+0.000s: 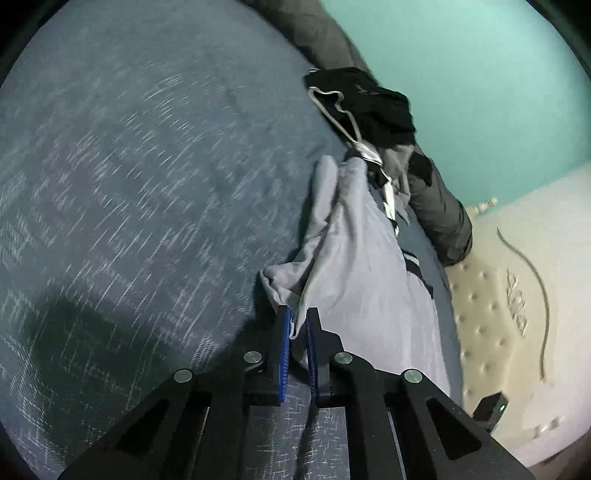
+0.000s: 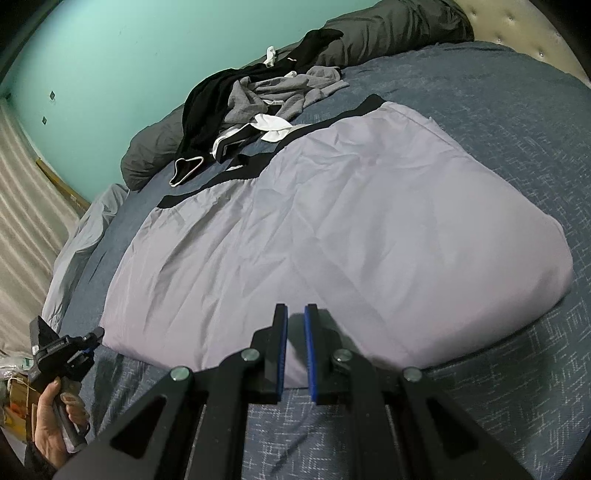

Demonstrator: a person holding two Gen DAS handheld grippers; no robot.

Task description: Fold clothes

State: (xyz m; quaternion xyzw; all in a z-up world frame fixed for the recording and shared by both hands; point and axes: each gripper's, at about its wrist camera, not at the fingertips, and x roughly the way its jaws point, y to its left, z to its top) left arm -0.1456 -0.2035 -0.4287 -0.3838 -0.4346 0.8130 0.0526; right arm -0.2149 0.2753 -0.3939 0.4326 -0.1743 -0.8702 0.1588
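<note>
A light grey garment with a black waistband (image 2: 332, 221) lies spread on the blue patterned bed cover (image 2: 498, 122). In the left wrist view my left gripper (image 1: 298, 319) is shut on an edge of that grey garment (image 1: 354, 258), which stretches away from the fingers. In the right wrist view my right gripper (image 2: 295, 314) hovers over the near edge of the garment with a narrow gap between its blue pads (image 2: 283, 347), holding nothing. The left gripper (image 2: 92, 338) also shows there at the garment's left corner, held by a hand.
A pile of black, grey and white clothes (image 2: 251, 99) lies at the far side of the bed, also in the left wrist view (image 1: 369, 107). A dark grey bolster (image 2: 391, 29) lies along the teal wall (image 2: 129, 55). A beige tufted headboard (image 1: 491, 295) borders the bed.
</note>
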